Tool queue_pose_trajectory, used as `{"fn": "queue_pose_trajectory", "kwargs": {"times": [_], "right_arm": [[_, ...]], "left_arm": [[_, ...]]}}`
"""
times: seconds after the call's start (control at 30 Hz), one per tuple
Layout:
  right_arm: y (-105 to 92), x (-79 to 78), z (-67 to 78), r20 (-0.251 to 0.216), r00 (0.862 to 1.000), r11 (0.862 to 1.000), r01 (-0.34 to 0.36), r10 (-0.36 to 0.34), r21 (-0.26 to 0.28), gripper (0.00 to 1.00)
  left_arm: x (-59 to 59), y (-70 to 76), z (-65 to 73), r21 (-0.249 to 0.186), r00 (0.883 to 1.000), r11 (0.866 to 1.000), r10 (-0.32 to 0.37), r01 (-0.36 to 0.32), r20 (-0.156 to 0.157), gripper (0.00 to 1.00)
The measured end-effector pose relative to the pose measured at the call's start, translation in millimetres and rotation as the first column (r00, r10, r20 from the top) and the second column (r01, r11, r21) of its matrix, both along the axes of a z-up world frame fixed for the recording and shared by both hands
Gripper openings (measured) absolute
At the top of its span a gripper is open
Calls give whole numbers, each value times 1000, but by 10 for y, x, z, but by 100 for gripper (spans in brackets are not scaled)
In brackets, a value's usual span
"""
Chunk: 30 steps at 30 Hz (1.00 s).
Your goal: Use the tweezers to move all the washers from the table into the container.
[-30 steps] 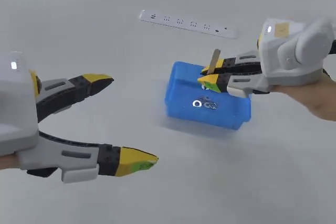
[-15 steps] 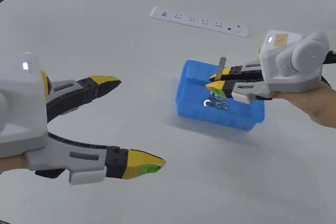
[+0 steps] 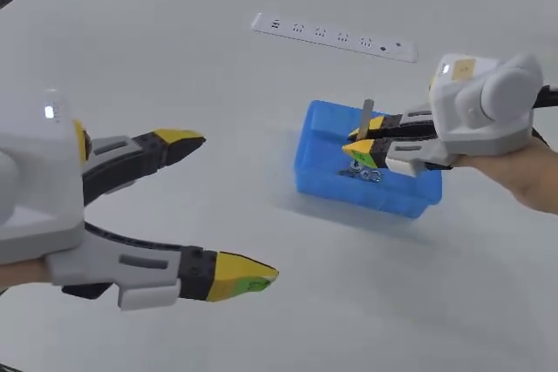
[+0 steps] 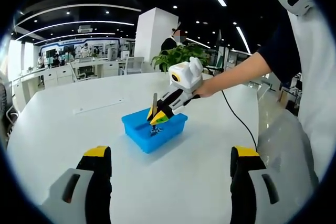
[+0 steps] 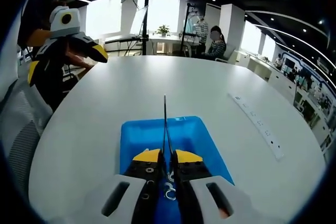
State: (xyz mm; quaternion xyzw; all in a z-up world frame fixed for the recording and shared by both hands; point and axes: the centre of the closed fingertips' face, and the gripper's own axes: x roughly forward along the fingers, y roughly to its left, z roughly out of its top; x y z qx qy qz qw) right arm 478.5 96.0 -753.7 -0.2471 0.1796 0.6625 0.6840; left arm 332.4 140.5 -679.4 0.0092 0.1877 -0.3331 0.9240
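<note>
A white round table [image 3: 174, 58] carries a blue container [image 3: 366, 193], open at the top. The room around is a wide open-plan office with long ceiling light strips, a white column [image 4: 152, 38] and a potted plant [image 4: 181, 56] beyond the container, and desks further back. Seated people [image 5: 212, 43] show past the table's far edge.

A white power strip [image 3: 336, 37] lies flat on the table behind the container, well apart from it.

The right gripper [image 3: 362, 147] hangs over the container's open top, its jaws pressed together on the tweezers [image 3: 366, 115]. The tweezers' handle end sticks up above the jaws. The washers [image 3: 364, 173] lie in a small cluster on the container's floor, just below the gripper's yellow tips, which partly cover them.

The left gripper [image 3: 231, 206] is held above bare table well to the near side of the container, touching nothing, its two jaws spread wide apart. Table lies open between it and the container.
</note>
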Motion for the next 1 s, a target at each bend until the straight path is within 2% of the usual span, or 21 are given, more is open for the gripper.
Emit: {"fn": "queue_pose_trajectory", "kwargs": {"times": [0.1, 0.13, 0.23, 0.43, 0.57, 0.6, 0.7, 0.77, 0.8, 0.83, 0.9, 0.97, 1.0], "right_arm": [[3, -22, 17, 7, 1000, 1000, -9, 9, 0, 8], [-1, -15, 30, 29, 1000, 1000, -12, 12, -6, 8], [-12, -27, 86, 45, 999, 1000, -23, 24, -16, 7], [-30, -80, 314, 58, 997, 999, -46, 46, -3, 7], [-78, -111, 386, 71, 996, 998, -53, 54, -17, 7], [-93, -120, 394, 69, 996, 998, -54, 55, -21, 7], [-141, -162, 420, 68, 996, 998, -63, 65, -26, 7], [-181, -203, 419, 73, 994, 996, -76, 79, -41, 7], [-204, -227, 418, 67, 994, 996, -80, 83, -49, 7], [-217, -249, 418, 60, 994, 995, -85, 89, -53, 7], [-251, -306, 417, 55, 993, 993, -99, 103, -64, 7], [-276, -340, 416, 60, 992, 991, -109, 114, -75, 7], [-286, -360, 419, 57, 991, 990, -114, 119, -77, 7]], "left_arm": [[4, 6, 0, -1, 1000, 1000, 4, -4, 0, 99], [8, 3, -2, 1, 1000, 1000, 3, -3, 0, 99], [61, -21, 12, -1, 1000, 1000, -2, 2, 5, 99], [336, -149, 153, -16, 998, 1000, -22, 23, 55, 99], [555, -330, 279, -5, 991, 996, -85, 86, 102, 90], [626, -397, 329, -4, 986, 994, -110, 111, 122, 88], [780, -510, 409, 10, 978, 988, -153, 153, 145, 80], [904, -591, 475, 28, 970, 984, -177, 175, 167, 79], [947, -628, 495, 46, 964, 980, -198, 192, 176, 77], [999, -675, 511, 87, 955, 972, -230, 217, 186, 72], [1036, -807, 563, 109, 936, 956, -289, 272, 198, 64], [1065, -910, 604, 110, 926, 949, -314, 297, 210, 58], [1070, -974, 603, 115, 919, 941, -336, 318, 205, 57]]}}
